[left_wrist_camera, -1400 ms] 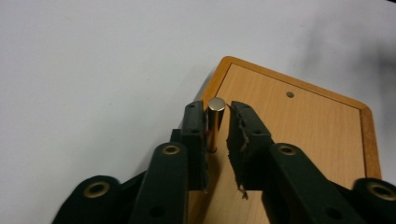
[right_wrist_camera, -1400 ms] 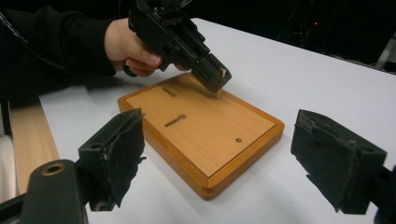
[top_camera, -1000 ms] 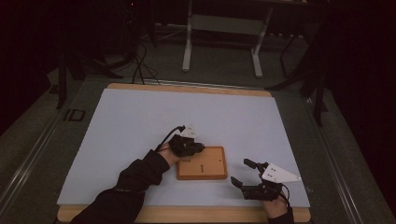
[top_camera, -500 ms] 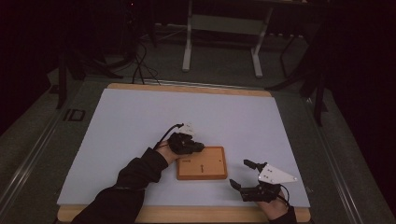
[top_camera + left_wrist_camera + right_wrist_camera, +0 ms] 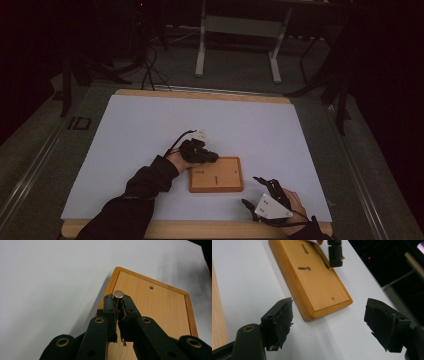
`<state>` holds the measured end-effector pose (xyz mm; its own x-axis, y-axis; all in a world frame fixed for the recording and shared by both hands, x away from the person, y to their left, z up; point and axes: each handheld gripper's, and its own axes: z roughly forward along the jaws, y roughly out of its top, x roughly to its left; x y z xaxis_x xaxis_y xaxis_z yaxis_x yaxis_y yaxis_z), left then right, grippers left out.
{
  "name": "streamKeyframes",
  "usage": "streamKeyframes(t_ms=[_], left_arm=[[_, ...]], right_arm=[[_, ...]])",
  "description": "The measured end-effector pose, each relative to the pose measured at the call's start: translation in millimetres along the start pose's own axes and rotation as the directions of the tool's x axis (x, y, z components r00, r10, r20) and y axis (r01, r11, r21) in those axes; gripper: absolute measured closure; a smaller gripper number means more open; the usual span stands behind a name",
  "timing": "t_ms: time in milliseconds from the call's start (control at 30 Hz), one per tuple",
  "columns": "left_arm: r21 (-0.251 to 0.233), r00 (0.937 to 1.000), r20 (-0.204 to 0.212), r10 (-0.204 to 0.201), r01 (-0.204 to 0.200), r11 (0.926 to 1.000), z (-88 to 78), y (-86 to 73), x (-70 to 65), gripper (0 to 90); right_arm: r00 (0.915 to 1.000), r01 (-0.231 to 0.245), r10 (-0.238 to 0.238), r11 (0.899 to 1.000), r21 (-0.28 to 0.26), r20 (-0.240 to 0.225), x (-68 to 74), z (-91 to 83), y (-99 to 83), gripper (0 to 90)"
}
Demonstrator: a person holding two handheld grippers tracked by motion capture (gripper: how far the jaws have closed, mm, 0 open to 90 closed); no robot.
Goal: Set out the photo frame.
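One small metal pin sits clenched in the left gripper, poised over the wooden board's near-left corner. Gripped only at its tip, it could tilt or slip free. The right gripper hangs released just beside the board, holding nothing.

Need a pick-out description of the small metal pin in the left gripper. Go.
Start at the white table sheet, then the wooden board lying on it near the person. At the board's corner the left gripper is shut on a short metal pin, its round shiny end poking out between the jaw tips: the one metallic piece among black and wood.
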<state>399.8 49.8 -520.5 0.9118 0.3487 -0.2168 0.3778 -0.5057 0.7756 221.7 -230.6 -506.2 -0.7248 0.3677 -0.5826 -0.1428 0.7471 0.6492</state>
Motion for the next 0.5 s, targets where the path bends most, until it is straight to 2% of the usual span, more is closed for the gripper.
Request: streamKeyframes(t_ms=[67,133,200,300,367,467,500], left_arm=[[-0.004,0.9999,0.014,-0.003,0.003,1.0000,0.2,-0.3,2.2,85.3],[-0.004,0.9995,0.029,-0.012,0.012,0.9999,0.2,-0.1,4.9,85.4],[-0.005,0.9987,0.047,-0.020,0.020,0.9998,0.3,0.1,7.6,85.4],[-0.009,0.9976,0.064,-0.027,0.027,0.9996,0.7,-0.1,10.7,85.4],[-0.010,0.9971,0.069,-0.032,0.033,0.9994,0.8,-0.2,11.6,85.4],[-0.006,0.9967,0.077,-0.025,0.026,0.9996,0.9,0.2,12.7,85.5],[-0.005,0.9964,0.079,-0.030,0.030,0.9995,0.8,0.2,13.1,85.5]], right_arm=[[0.9981,0.061,-0.061,0.998,0.023,0.012,4.5,2.2,1.3,26.2],[0.9918,0.125,-0.126,0.991,0.043,0.020,9.7,5.4,1.7,26.3],[0.9856,0.165,-0.167,0.984,0.060,0.027,14.6,8.4,2.1,29.5],[0.9676,0.248,-0.251,0.965,0.081,0.027,18.8,12.8,3.0,32.6],[0.9525,0.297,-0.302,0.950,0.102,0.041,22.0,16.4,2.5,33.7],[0.9316,0.352,-0.360,0.928,0.122,0.049,24.6,20.9,0.6,39.0],[0.9272,0.363,-0.371,0.924,0.122,0.049,24.4,22.0,0.2,40.8]])
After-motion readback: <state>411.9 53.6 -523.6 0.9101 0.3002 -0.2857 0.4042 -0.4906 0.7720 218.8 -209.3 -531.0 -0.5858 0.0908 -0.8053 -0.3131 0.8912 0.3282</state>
